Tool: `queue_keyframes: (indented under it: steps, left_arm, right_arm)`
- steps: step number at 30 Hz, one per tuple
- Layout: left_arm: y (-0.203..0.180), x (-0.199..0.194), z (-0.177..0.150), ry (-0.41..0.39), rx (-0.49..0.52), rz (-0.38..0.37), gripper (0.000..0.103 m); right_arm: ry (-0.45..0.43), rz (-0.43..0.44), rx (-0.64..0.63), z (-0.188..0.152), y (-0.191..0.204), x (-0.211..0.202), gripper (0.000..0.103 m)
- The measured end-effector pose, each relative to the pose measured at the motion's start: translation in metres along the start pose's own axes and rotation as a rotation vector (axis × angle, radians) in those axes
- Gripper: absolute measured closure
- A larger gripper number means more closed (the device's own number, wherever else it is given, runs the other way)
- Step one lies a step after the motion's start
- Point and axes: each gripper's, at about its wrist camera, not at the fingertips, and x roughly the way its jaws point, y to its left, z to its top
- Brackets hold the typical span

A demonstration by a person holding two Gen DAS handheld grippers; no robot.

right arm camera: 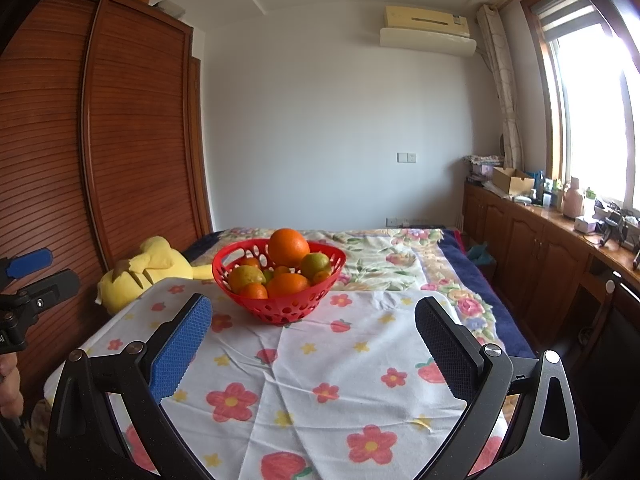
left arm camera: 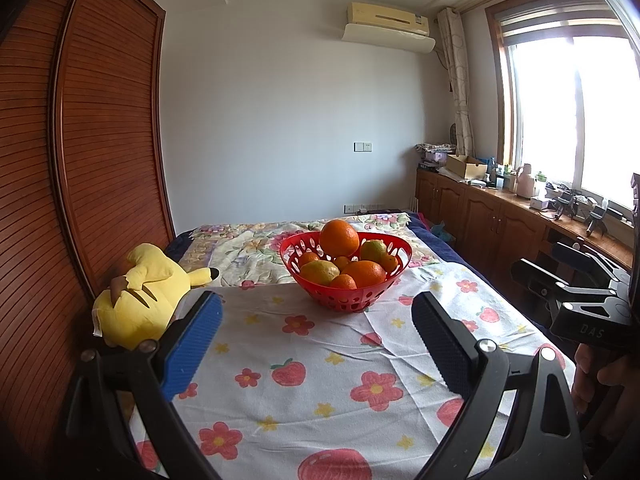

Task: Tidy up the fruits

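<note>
Red basket [left arm camera: 346,276] of oranges sits upright, opening up, mid-cloth [left arm camera: 320,380]; my left gripper [left arm camera: 316,344] and right gripper [right arm camera: 314,344] both spread, empty, bare cloth between, plush [left arm camera: 140,292] at left edge

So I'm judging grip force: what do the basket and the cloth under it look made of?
The red basket looks like moulded plastic: glossy, uniform colour, punched oval holes. The flowered cloth seems thin woven fabric, matte, with sharp fold creases; likely cotton, though that's uncertain.
</note>
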Motion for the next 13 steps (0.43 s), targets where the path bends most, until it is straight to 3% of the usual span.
queue_keyframes:
  steps: [13]
  left_arm:
    - [0.0052,-0.0012,0.0036,-0.003,-0.004,0.003,0.007]
  right_arm:
    - [0.0,0.0,0.002,0.0001,-0.0002,0.0007,0.0]
